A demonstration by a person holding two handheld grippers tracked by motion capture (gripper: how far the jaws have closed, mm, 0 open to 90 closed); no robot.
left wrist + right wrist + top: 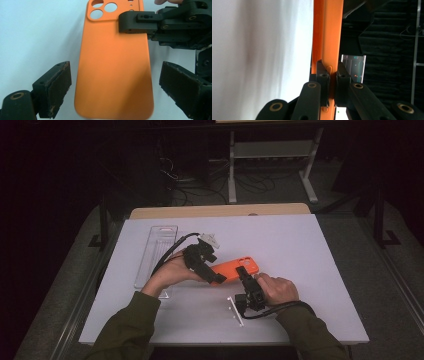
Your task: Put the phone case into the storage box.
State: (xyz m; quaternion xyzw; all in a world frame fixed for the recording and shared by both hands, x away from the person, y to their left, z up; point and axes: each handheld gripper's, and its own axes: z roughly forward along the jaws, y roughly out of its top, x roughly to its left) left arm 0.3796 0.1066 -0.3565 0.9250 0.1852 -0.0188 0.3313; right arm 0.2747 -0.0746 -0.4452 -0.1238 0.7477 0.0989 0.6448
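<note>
An orange phone case (235, 269) lies about mid-table, its camera cut-outs toward the right. My left gripper (218, 279) is at the case's left end. In the left gripper view its jaws stand open on either side of the case (113, 65), and both pads (58, 87) are clear of its edges. My right gripper (243, 271) comes from the front and is shut on the case's long edge near the camera end. In the right gripper view its fingertips (333, 75) pinch the orange rim (332, 37). That same gripper (132, 22) shows at the top right of the left gripper view.
A clear plastic package (156, 252) lies at the left of the white table (300, 250), behind my left forearm. A small white strip (235, 309) lies near the front edge by my right hand. Beyond the far edge are dark floor, cables and a white frame.
</note>
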